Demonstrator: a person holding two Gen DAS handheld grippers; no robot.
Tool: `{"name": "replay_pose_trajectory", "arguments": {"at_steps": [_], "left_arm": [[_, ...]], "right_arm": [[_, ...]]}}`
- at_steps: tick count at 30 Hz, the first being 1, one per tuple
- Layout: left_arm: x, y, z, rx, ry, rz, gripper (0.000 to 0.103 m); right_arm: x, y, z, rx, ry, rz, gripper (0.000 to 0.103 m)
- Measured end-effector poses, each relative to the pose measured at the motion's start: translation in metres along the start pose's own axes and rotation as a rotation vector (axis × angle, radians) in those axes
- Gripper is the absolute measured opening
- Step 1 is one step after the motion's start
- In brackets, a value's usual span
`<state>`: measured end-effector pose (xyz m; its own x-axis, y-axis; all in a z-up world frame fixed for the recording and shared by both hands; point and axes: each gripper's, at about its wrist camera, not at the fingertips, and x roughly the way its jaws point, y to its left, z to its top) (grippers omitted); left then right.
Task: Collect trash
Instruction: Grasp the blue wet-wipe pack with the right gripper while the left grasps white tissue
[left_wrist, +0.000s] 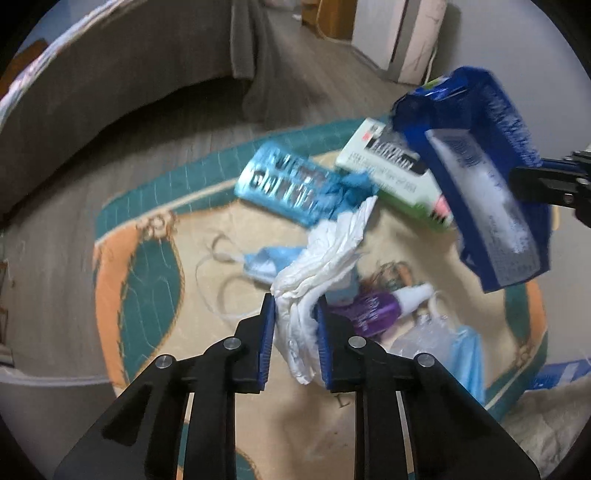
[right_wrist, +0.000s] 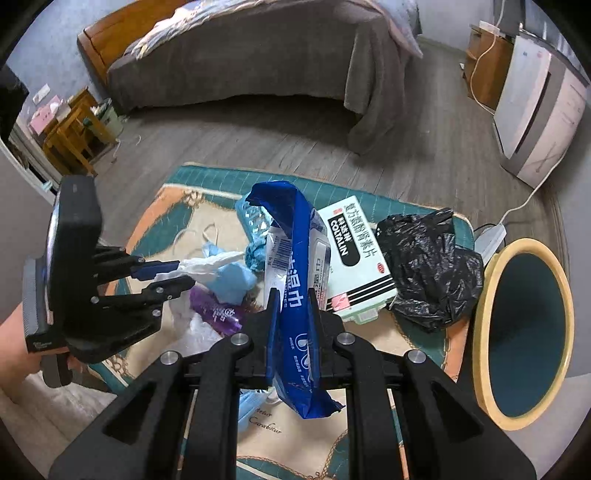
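Note:
My left gripper (left_wrist: 294, 307) is shut on a crumpled white tissue (left_wrist: 325, 258), its blue pads pressing it from both sides just above the rug. In the right wrist view the left gripper (right_wrist: 184, 273) sits at the left with the tissue (right_wrist: 207, 264) at its tips. My right gripper (right_wrist: 293, 295) is shut on a blue wet-wipe packet (right_wrist: 295, 325), held above the pile. The packet (left_wrist: 491, 177) also hangs at the right of the left wrist view. On the rug lie a light blue wrapper (left_wrist: 284, 184), a white-green medicine box (right_wrist: 354, 258), a purple wrapper (right_wrist: 218, 310) and a face mask (left_wrist: 258, 262).
A round bin with a yellow rim (right_wrist: 480, 325) stands at the right edge of the patterned rug (right_wrist: 173, 221). A black plastic bag (right_wrist: 428, 266) lies between the box and the bin. A bed with a grey cover (right_wrist: 258, 59) fills the background, and a person's hand (right_wrist: 18, 332) holds the left gripper.

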<state>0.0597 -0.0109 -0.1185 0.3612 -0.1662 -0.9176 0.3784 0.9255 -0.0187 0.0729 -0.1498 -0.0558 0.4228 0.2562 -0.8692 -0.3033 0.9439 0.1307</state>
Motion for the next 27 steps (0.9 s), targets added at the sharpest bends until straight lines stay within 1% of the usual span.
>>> {"name": "replay_pose_trajectory", "arguments": {"at_steps": [3, 6, 9, 11, 14, 16, 17, 18, 19, 20, 22, 25, 27], "left_arm": [[-0.015, -0.008, 0.004, 0.020, -0.038, -0.015, 0.020], [-0.020, -0.012, 0.010, 0.019, -0.063, -0.034, 0.020], [-0.029, -0.015, 0.012, 0.031, -0.086, -0.023, 0.020], [-0.036, -0.014, 0.015, 0.023, -0.106, -0.030, 0.020], [-0.035, -0.014, 0.015, 0.023, -0.098, -0.044, 0.021], [-0.024, -0.017, 0.012, 0.051, -0.058, -0.009, 0.035], [-0.020, -0.018, 0.009, 0.066, -0.045, 0.004, 0.037], [-0.015, -0.021, 0.007, 0.092, -0.031, 0.030, 0.042], [-0.011, -0.023, 0.005, 0.113, -0.020, 0.056, 0.049], [-0.010, -0.024, 0.005, 0.122, -0.015, 0.063, 0.052], [-0.008, -0.023, 0.004, 0.128, -0.017, 0.066, 0.064], [-0.009, -0.020, 0.008, 0.123, -0.038, 0.086, 0.068], [-0.008, -0.019, 0.012, 0.124, -0.047, 0.077, 0.073]], "right_arm": [[-0.002, -0.005, 0.001, 0.013, -0.004, -0.001, 0.013], [-0.004, -0.010, 0.002, 0.029, -0.010, -0.004, 0.013], [-0.008, -0.014, 0.002, 0.034, -0.018, -0.014, 0.013], [-0.011, -0.016, 0.001, 0.039, -0.024, -0.022, 0.013], [-0.016, -0.021, 0.001, 0.055, -0.035, -0.021, 0.013], [-0.016, -0.024, 0.001, 0.062, -0.035, -0.022, 0.013], [-0.016, -0.025, 0.001, 0.063, -0.034, -0.023, 0.013], [-0.015, -0.025, 0.000, 0.064, -0.031, -0.024, 0.013], [-0.015, -0.025, -0.001, 0.063, -0.027, -0.024, 0.013], [-0.015, -0.025, -0.001, 0.062, -0.026, -0.024, 0.013], [-0.014, -0.025, -0.001, 0.059, -0.023, -0.022, 0.013], [-0.012, -0.026, -0.001, 0.062, -0.021, -0.019, 0.013], [-0.012, -0.029, -0.001, 0.069, -0.023, -0.016, 0.013]]}}
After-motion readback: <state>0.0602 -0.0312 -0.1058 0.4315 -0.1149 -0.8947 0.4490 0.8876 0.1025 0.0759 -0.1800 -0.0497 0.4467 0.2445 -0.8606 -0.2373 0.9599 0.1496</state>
